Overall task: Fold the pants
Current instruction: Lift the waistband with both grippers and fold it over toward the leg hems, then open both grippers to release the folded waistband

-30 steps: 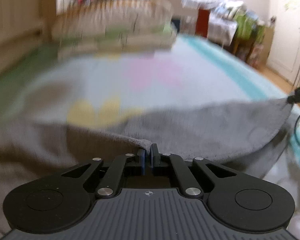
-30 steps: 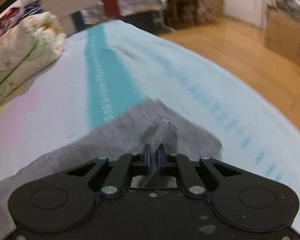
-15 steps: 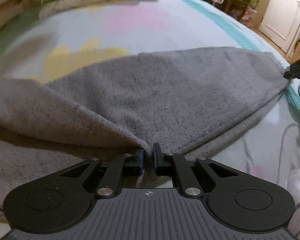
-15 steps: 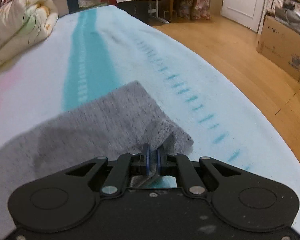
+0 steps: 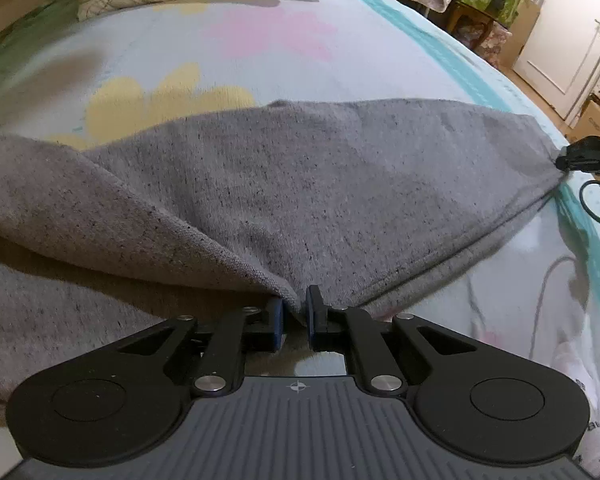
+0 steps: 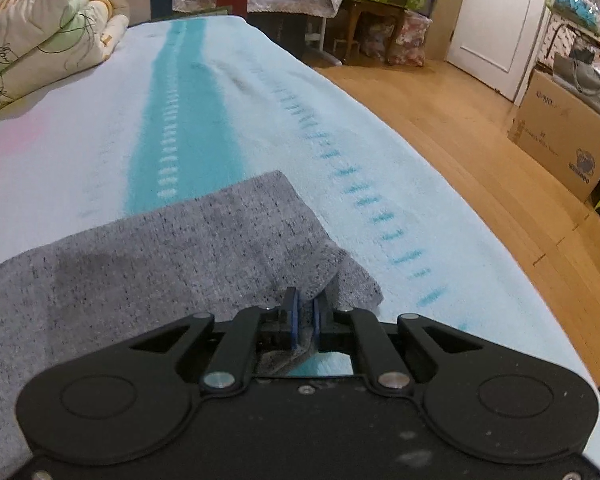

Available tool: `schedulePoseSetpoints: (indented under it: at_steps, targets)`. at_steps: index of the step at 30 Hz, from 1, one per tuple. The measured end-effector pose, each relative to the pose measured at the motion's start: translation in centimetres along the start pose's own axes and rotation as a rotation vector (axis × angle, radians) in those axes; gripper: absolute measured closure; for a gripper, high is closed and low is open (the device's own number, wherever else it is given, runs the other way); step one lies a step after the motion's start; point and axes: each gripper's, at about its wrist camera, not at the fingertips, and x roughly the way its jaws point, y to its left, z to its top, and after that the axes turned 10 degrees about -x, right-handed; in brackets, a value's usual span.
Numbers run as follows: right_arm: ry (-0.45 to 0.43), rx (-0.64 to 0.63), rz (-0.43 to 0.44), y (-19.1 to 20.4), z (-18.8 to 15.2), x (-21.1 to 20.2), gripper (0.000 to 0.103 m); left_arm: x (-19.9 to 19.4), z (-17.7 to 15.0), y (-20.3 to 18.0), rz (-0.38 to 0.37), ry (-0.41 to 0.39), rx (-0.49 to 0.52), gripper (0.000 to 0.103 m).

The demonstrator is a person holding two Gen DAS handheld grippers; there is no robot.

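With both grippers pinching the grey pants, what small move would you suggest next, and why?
Probably lower both corners onto the layer beneath, then release: the left gripper and right gripper each pinch the pants, whose folded-over flap hangs slightly raised.

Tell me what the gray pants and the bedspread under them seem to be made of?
The gray pants look like soft cotton-blend jersey knit, matte: fine ribbing, dark heather flecks and a looped inner face show at the turned edge. The bedspread looks like terry or woven cotton, with a nubby, towel-like surface and printed teal stripes. Exact fibres cannot be told from looks.
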Motion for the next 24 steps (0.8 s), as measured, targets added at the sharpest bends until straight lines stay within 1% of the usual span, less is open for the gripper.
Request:
schedulePoseSetpoints:
  at_steps: [3,5,6,7,8,9,10,11,12,13,15,18,19,21,22,24]
  targets:
    - [0.002,-0.050,-0.017,0.6,-0.1,0.1,0.095,0.4,-0.1,0.1,0.001,0.017,-0.002,0.092]
    - [0.009,-0.072,-0.037,0.9,0.1,0.0,0.093,0.9,0.3,0.7,-0.008,0.035,-0.039,0.091]
    - [0.012,-0.068,-0.048,0.9,0.3,-0.1,0.084,1.0,0.5,0.8,-0.011,0.041,-0.051,0.091]
    - [0.012,-0.059,-0.069,0.8,0.4,-0.4,0.071,0.9,0.5,0.8,-0.013,0.043,-0.052,0.091]
    - [0.003,-0.050,-0.100,0.8,0.6,-0.8,0.066,0.8,0.5,0.8,-0.014,0.042,-0.049,0.091]
    - [-0.014,-0.044,-0.122,0.7,0.8,-1.2,0.064,0.8,0.5,0.9,-0.017,0.039,-0.047,0.090]
    - [-0.041,-0.040,-0.143,0.6,1.0,-1.8,0.064,0.6,0.4,1.0,-0.027,0.033,-0.052,0.090]
    - [-0.066,-0.040,-0.159,0.5,1.2,-2.4,0.064,0.5,0.3,1.2,-0.044,0.033,-0.061,0.086]
    - [-0.098,-0.043,-0.179,0.6,1.4,-3.1,0.061,0.4,0.2,1.6,-0.067,0.041,-0.073,0.079]
    - [-0.124,-0.045,-0.190,0.6,1.7,-3.6,0.060,0.4,0.2,1.9,-0.103,0.060,-0.083,0.074]
    - [-0.188,-0.052,-0.185,1.0,2.4,-4.9,0.059,0.0,-0.2,1.9,-0.148,0.078,-0.072,0.058]
    - [-0.258,-0.092,-0.123,2.6,3.3,-6.3,0.055,-0.9,-0.7,1.4,-0.167,0.083,-0.012,0.049]
    - [-0.277,-0.116,-0.086,3.5,3.6,-6.8,0.055,-1.2,-0.8,1.4,-0.177,0.088,-0.001,0.048]
    - [-0.308,-0.170,0.023,5.4,3.9,-7.6,0.054,-1.6,-0.7,1.6,-0.187,0.095,-0.010,0.048]
    - [-0.323,-0.209,0.092,6.8,3.9,-8.1,0.054,-1.8,-0.6,1.8,-0.190,0.097,-0.021,0.048]
    - [-0.336,-0.286,0.223,9.5,3.8,-8.8,0.054,-2.2,-0.4,2.4,-0.175,0.088,-0.044,0.048]
